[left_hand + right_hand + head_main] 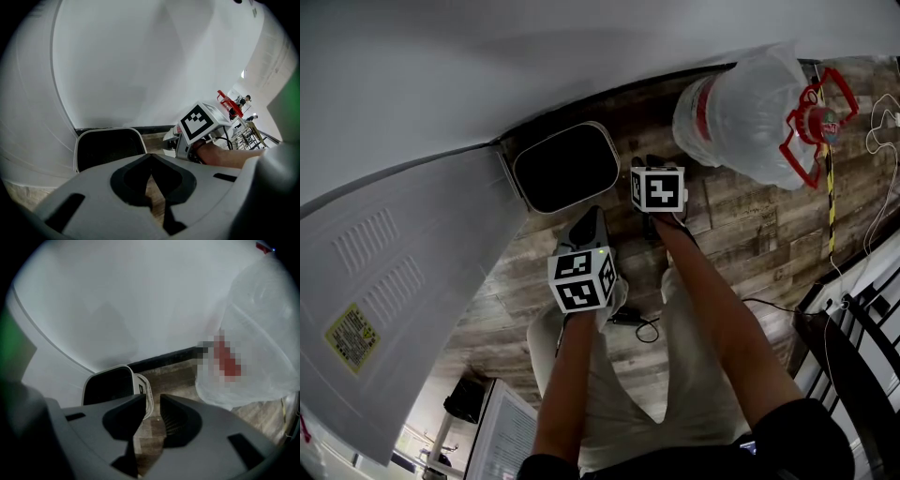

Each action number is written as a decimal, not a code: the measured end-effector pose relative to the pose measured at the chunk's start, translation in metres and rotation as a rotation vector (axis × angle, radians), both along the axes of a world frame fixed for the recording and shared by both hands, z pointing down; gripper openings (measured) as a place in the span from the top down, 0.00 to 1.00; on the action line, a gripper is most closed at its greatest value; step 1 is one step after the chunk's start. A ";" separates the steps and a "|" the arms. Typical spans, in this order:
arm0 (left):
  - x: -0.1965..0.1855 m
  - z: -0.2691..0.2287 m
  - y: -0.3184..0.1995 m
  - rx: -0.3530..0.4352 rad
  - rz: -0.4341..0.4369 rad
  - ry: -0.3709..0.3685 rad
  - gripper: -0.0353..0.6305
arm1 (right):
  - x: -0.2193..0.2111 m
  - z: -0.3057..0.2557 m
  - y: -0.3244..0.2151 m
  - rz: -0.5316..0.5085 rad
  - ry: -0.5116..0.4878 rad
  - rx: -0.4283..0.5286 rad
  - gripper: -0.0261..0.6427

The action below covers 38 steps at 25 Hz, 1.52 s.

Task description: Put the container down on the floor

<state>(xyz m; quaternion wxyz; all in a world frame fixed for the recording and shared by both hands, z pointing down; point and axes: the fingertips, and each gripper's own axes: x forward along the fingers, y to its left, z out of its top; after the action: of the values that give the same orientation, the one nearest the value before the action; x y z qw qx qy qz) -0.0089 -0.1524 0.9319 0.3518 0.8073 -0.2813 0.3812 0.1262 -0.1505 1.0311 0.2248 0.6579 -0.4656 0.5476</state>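
The left arm and right arm reach forward and down, side by side. The left gripper has its jaws pressed together, empty. The right gripper, slightly farther out, holds its jaws a little apart with nothing between them.

Indoor room corner, part utility space, part work area; exact kind uncertain. Wood-look plank floor, plain white wall, dark baseboard. White appliance panel at left, with vent slots and yellow warning label. Small white-rimmed bin against wall. Large clear water jug with red handle. Black-yellow striped strip, loose cables and black rack at right edge suggest workspace.
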 end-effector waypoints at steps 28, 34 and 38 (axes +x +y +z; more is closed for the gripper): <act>0.009 -0.127 0.030 -0.041 -0.029 0.007 0.92 | 0.002 -0.148 0.037 -0.088 -0.024 0.048 0.89; 0.007 -0.163 0.023 -0.022 -0.068 0.025 0.92 | -0.003 -0.190 0.041 -0.163 -0.003 0.080 0.91; -0.005 -0.179 0.024 -0.008 -0.096 0.021 0.92 | -0.016 -0.208 0.048 -0.232 -0.004 0.095 0.92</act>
<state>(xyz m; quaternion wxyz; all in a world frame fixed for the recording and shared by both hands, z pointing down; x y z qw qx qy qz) -0.0136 -0.1283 0.7531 0.3761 0.7954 -0.3144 0.3563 0.1102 -0.1027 0.8228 0.2544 0.6086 -0.5642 0.4966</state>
